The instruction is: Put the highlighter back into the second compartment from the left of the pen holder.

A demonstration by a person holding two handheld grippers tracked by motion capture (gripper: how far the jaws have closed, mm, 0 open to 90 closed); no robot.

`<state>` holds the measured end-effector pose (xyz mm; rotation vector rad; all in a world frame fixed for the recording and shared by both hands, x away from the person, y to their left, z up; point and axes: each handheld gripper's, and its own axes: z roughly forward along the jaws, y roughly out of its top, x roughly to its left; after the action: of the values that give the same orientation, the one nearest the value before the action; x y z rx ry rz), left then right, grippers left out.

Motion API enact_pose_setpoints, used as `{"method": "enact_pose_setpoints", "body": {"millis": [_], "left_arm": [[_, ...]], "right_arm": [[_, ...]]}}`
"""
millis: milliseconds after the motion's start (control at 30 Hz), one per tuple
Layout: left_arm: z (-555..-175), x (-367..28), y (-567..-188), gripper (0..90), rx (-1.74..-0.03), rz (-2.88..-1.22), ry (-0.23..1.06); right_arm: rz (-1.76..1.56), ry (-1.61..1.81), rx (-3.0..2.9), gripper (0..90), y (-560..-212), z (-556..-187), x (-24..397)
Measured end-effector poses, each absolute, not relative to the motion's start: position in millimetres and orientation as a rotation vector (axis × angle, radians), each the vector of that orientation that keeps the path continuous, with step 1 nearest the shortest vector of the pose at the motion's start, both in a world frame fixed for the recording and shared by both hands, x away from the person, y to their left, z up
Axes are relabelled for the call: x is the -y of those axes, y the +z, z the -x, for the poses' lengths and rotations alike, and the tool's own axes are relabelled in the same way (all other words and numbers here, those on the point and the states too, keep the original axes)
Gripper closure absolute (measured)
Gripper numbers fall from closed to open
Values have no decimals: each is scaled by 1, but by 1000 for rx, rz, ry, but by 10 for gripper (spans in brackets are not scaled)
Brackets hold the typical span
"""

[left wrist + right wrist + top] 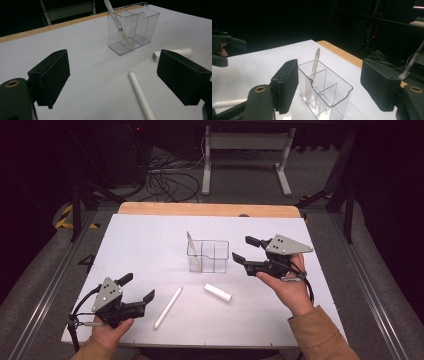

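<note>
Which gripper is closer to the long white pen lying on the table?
Left. The left gripper hovers open just beside the long white pen, at its left. The right gripper is open farther off, up beside the clear organizer.

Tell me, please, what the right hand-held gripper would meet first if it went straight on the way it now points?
Most likely the clear organizer, just ahead of the right hand-held gripper and between its open jaws, with a pen standing inside; depth is uncertain.

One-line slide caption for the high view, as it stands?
Open right gripper beside the clear organizer holding one pen; a white pen and white tube lie on the table.
</note>
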<state>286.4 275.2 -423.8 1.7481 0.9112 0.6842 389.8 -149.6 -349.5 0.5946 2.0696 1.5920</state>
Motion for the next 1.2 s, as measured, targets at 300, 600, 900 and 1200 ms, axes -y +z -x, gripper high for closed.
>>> {"method": "enact_pose_setpoints", "body": {"millis": [300,600,900,1200], "left_arm": [[-287,-272,-419,126,-908,-1788,678],[-289,-268,-413,132,-936,-1823,652],[-291,-266,-409,138,-941,-1842,646],[-289,-263,-407,189,-962,-1857,612]], "right_arm": [[-650,1610,-2064,314,-364,-376,171],[-683,1553,-2077,313,-383,-364,187],[-689,1483,-2105,312,-394,-354,201],[-707,1486,-2095,306,-395,-354,207]]}}
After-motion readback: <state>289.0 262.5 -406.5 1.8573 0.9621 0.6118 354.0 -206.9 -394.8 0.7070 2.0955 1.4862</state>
